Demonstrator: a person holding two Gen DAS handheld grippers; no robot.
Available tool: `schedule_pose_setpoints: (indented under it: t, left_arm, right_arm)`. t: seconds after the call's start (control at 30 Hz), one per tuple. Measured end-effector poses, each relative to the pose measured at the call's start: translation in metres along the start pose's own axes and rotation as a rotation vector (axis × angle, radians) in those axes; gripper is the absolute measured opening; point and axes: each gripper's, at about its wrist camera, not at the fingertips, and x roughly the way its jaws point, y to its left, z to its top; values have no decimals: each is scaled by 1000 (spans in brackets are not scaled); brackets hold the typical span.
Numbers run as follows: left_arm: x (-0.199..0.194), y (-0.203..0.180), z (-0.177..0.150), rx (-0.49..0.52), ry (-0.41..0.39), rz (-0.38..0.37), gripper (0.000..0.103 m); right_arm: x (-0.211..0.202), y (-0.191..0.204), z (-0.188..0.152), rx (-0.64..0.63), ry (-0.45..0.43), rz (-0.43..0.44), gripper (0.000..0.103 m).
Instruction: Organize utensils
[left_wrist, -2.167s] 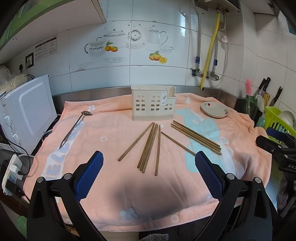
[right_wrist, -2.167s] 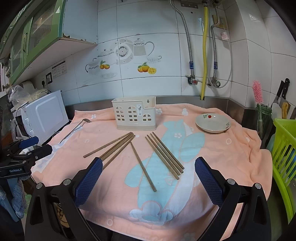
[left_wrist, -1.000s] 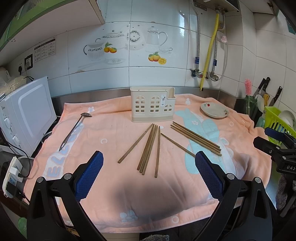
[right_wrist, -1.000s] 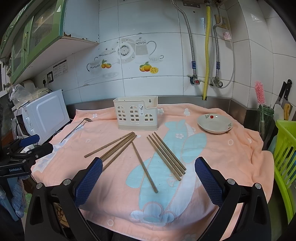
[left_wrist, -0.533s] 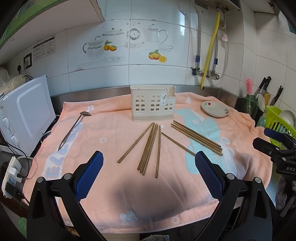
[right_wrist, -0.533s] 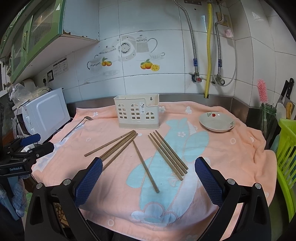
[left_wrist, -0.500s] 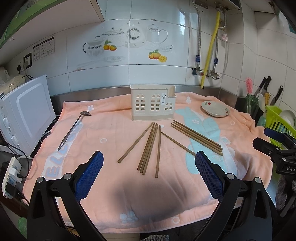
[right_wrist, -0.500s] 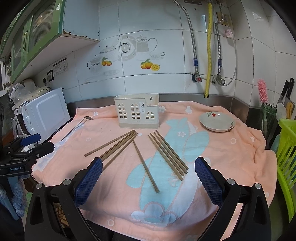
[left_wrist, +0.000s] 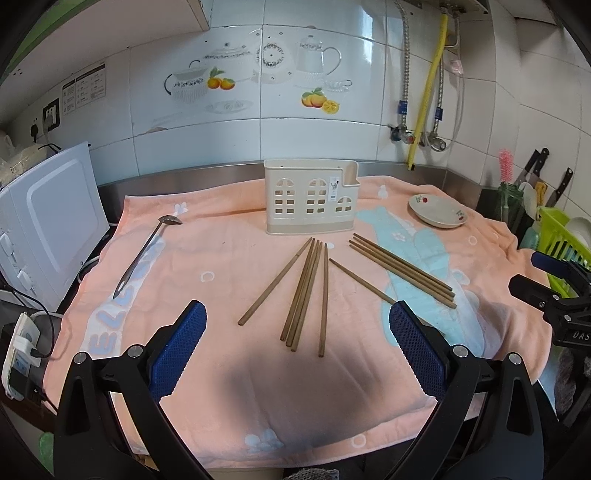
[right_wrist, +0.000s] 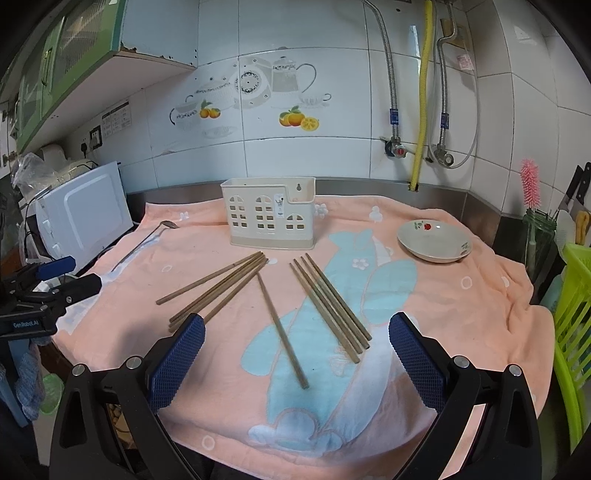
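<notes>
Peach towel (left_wrist: 229, 369) | chopsticks (left_wrist: 301, 291) beyond both hand-held grippers (left_wrist: 295, 347) (right_wrist: 295, 350) | jaws apart, empty

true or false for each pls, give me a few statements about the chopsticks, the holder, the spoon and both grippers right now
1. The chopsticks lie flat on the towel. True.
2. The utensil holder already has chopsticks standing in it. False: no chopstick stands up out of it.
3. The left gripper is shut on a chopstick. False: its jaws are wide apart and hold nothing.
4. The right gripper is open and empty. True.
5. The metal spoon lies on the side of the towel toward the microwave. True.
6. The spoon rests in the dish. False: the dish holds nothing.
</notes>
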Motion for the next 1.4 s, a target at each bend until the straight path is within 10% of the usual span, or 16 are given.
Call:
schedule_pose_setpoints:
  t: [1.03,1.4]
  left_arm:
    - [79,41,5,-5,124,-1,97]
    - [123,52,3,22,218,-33,69]
  right_arm:
    - [67,-31,8,-107,132,29,96]
    - [104,-52,9,-102,209,30,94]
